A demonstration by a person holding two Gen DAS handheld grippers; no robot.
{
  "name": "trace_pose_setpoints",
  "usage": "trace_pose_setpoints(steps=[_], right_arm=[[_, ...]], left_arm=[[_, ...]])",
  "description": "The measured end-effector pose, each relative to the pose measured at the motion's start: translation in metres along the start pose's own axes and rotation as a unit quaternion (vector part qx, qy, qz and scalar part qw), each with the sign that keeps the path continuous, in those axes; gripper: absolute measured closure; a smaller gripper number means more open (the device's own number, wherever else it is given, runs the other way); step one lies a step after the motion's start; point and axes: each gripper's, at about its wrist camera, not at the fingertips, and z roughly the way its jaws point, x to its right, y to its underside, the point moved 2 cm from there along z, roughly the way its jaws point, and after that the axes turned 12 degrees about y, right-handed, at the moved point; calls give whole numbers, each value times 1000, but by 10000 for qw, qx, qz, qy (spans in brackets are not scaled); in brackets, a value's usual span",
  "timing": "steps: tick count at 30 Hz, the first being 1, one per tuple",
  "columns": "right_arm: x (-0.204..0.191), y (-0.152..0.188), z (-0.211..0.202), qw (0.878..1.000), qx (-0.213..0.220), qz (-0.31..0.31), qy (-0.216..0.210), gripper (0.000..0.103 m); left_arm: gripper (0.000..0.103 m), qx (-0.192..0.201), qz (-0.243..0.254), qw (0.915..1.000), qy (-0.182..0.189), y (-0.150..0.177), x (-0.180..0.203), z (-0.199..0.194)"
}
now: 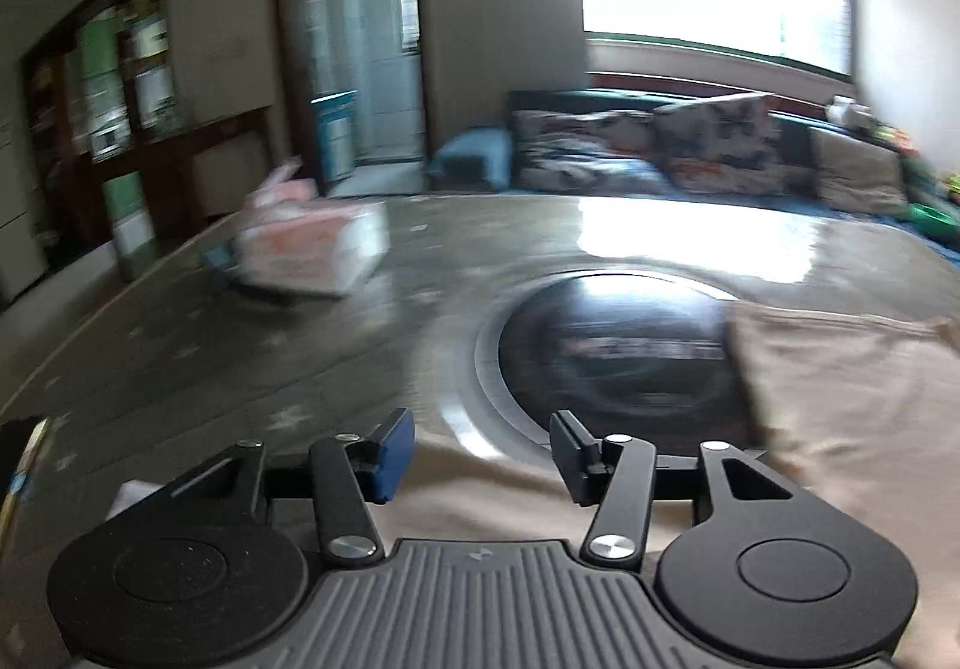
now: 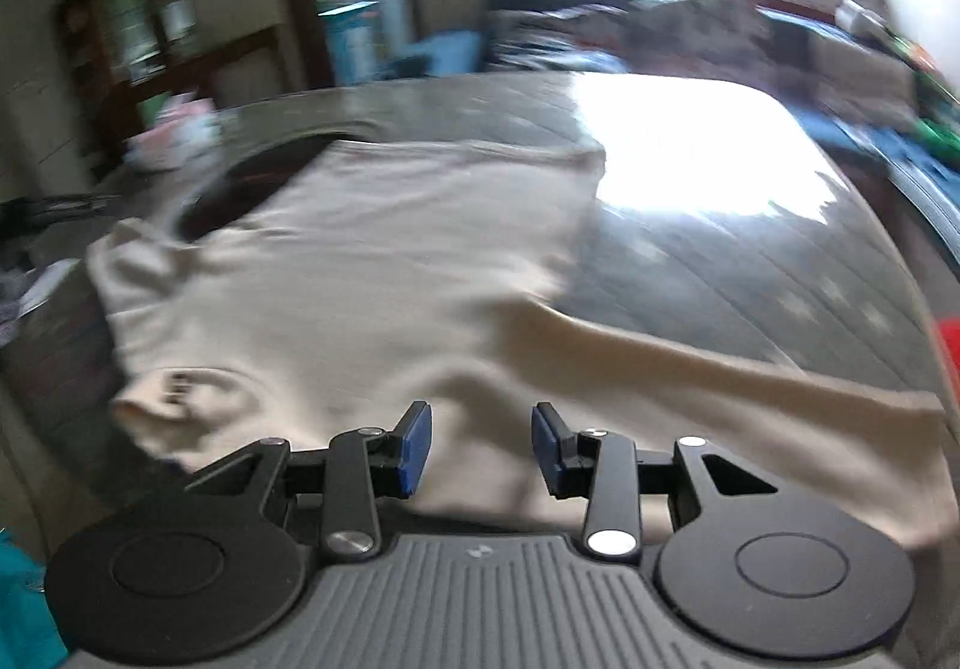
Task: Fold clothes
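Beige garment [image 2: 360,261] spread flat on table [image 2: 750,273], directly ahead of and beneath right gripper [image 2: 481,447], jaws spread, empty; left gripper [image 1: 483,456] likewise spread over its edge.

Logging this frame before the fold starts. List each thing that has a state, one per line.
Left gripper: open, empty, above the shirt's near edge.
Right gripper: open, empty, over the shirt.
Shirt: spread on the table, wrinkled, not yet folded, one edge over the dark disc.
Dark disc: set in the table, partly covered by the shirt.
Tissue pack: lying on the table, blurred.
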Motion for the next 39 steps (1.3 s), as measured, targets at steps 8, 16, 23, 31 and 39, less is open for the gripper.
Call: trace_pose_setpoints(steps=[8, 16, 23, 31, 39], right_arm=[[32, 16, -3, 9978, 45, 358, 556, 65], [64, 30, -15, 9891, 194, 825, 1204, 61], [111, 48, -27, 9652, 218, 1451, 2167, 62], [140, 56, -19, 9495, 147, 1932, 2469, 73], [148, 45, -26, 9432, 510, 1872, 2695, 99]], left_arm=[[10, -138, 439, 9911, 1250, 3, 90, 4], [10, -416, 1327, 9641, 2262, 26, 184, 8], [10, -566, 1853, 9437, 2681, 45, 229, 5], [10, -697, 2088, 9368, 2720, 56, 241, 6], [10, -749, 2240, 9307, 2792, 62, 246, 4]])
